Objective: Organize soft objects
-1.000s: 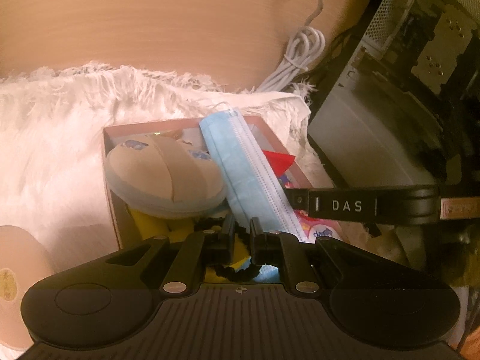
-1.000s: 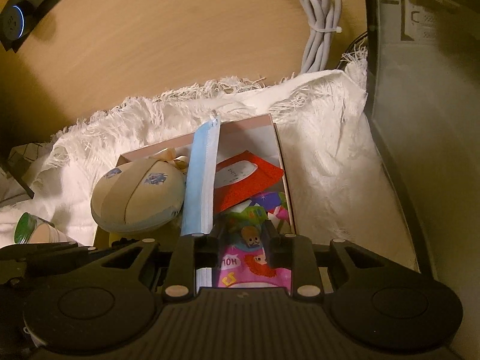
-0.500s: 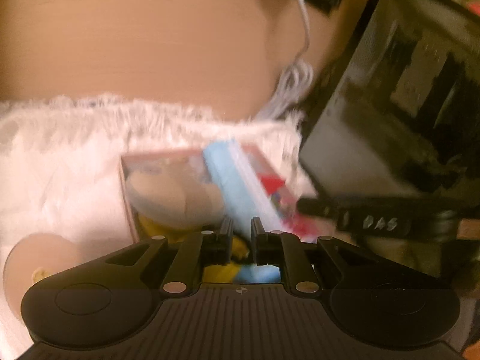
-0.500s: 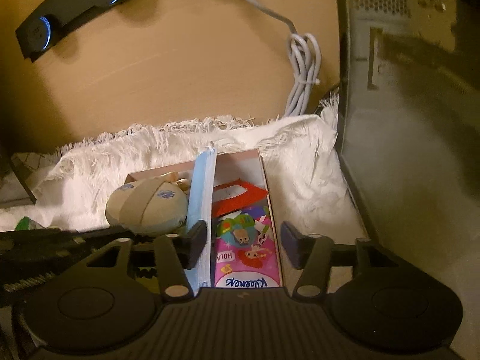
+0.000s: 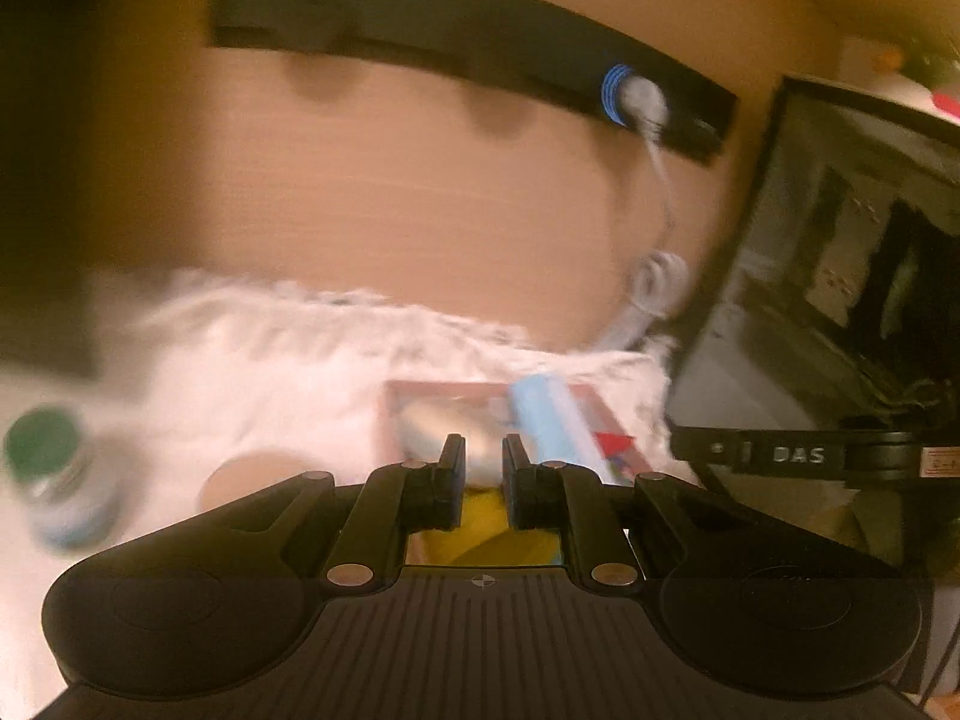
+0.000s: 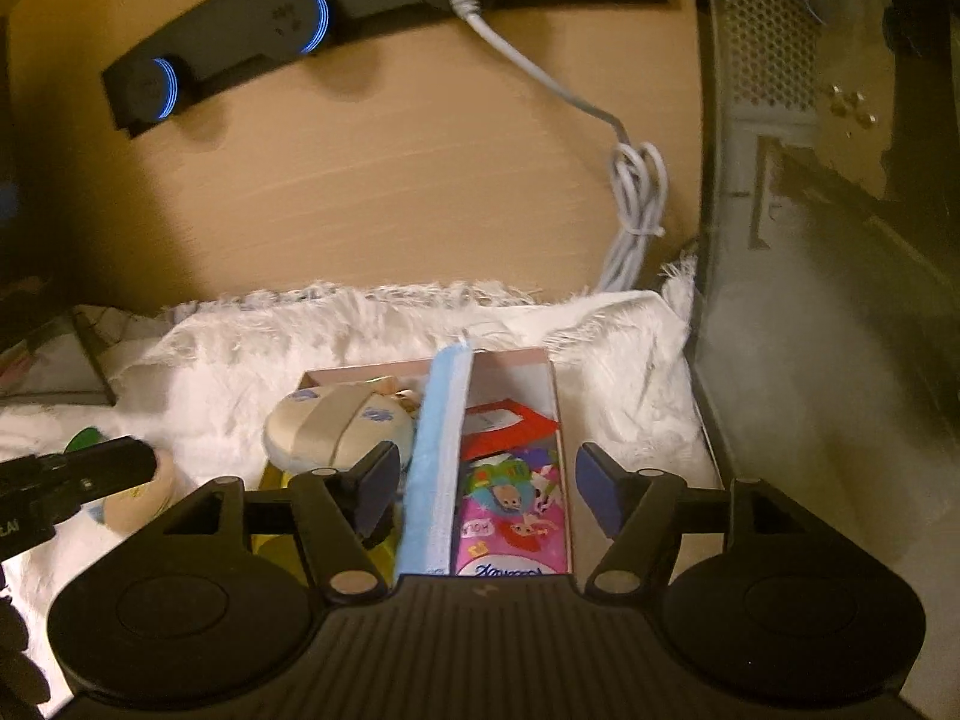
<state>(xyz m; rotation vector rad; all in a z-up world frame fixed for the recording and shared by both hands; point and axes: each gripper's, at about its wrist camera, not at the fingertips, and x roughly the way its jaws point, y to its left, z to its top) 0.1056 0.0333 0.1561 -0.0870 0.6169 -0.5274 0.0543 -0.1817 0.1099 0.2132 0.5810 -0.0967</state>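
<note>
A pink cardboard box point(image 6: 549, 372) sits on a white fringed cloth point(image 6: 624, 360). It holds a beige round pouch point(image 6: 336, 426), a blue face mask point(image 6: 441, 450) standing on edge, a red packet point(image 6: 504, 426), a pink tissue pack point(image 6: 516, 510) and something yellow point(image 5: 480, 540). My right gripper point(image 6: 486, 489) is open and empty above the box's near end. My left gripper point(image 5: 483, 459) is shut with nothing in it, raised above the box point(image 5: 420, 390); this view is blurred. The mask point(image 5: 549, 420) shows there too.
A black computer case point(image 6: 810, 300) stands right of the cloth. A black power strip point(image 6: 360, 24) with a white cable point(image 6: 636, 210) hangs on the wooden wall. A green-capped bottle point(image 5: 48, 468) and a beige tape roll point(image 6: 141, 495) stand left of the box.
Both grippers have pulled back and up from the box. My right gripper has opened and let go of the tissue pack. My left gripper stays shut.
</note>
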